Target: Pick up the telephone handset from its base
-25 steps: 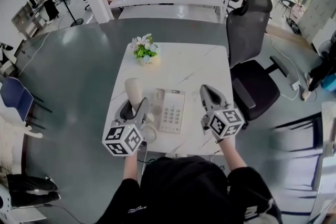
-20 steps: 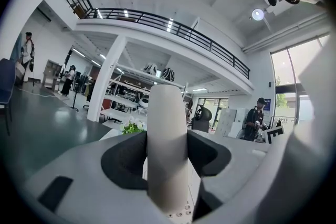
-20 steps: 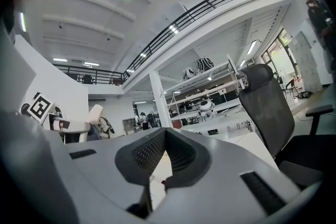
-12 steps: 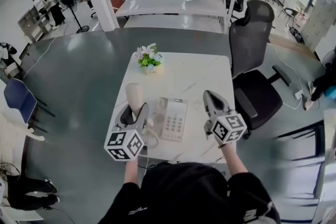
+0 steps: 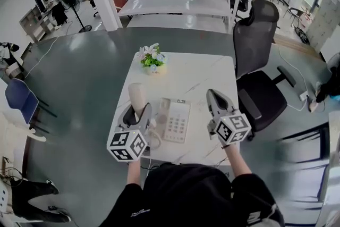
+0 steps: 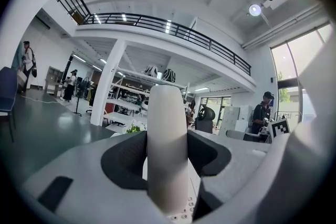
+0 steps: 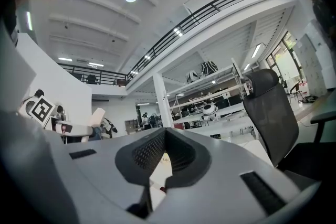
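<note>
The cream telephone handset is off its base and sticks out forward from my left gripper, which is shut on its lower part. In the left gripper view the handset stands upright between the dark pads. The telephone base with its keypad lies on the white table just to the right of the left gripper. A coiled cord hangs between the handset and the base. To the right of the base, my right gripper hovers with its jaws together and nothing between them.
A small pot of flowers stands at the table's far left corner. A black office chair sits by the table's right side. White shelving lines the back. The person's dark sleeves are at the table's near edge.
The head camera's view has shifted a little. The grippers and the handset stay where they were.
</note>
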`<state>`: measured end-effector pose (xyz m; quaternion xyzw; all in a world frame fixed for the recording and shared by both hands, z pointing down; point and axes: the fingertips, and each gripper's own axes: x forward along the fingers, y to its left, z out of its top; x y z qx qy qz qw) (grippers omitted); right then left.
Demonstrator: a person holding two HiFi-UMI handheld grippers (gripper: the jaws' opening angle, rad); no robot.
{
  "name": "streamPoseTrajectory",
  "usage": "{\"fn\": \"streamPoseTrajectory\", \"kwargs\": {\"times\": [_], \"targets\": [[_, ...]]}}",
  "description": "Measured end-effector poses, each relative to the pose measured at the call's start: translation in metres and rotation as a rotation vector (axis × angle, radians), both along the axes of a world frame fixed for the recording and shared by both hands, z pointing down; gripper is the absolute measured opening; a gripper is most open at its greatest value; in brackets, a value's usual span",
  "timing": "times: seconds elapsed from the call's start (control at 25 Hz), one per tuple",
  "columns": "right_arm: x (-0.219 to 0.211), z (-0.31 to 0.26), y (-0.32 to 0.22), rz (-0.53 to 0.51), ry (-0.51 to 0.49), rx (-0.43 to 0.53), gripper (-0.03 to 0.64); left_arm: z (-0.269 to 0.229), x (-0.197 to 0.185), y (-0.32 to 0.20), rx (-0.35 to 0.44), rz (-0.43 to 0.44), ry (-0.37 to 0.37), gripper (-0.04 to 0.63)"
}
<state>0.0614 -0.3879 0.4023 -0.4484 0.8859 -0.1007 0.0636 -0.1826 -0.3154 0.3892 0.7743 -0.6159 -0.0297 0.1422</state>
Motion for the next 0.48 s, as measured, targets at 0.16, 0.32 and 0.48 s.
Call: {"fn": "streamPoseTrajectory", "kwargs": {"times": [0.16,0.32,0.48], "targets": [[0.0019,0.0002,0.0000,0.000,-0.003,-0.001,-0.011,0.0020,0.0012,-0.0002,-0.010,-0.002,-0.005,0.215],[0.0015,-0.0017,0.0007,0.000,-0.006,0.007,-0.011,0.0051,0.0020,-0.0009,-0.017,-0.001,-0.007,0.215],[0.0010,-0.0032,0.0009,-0.005,-0.006,0.013,-0.010,0.0068,0.0045,-0.0034,-0.021,-0.004,-0.009,0.215]]}}
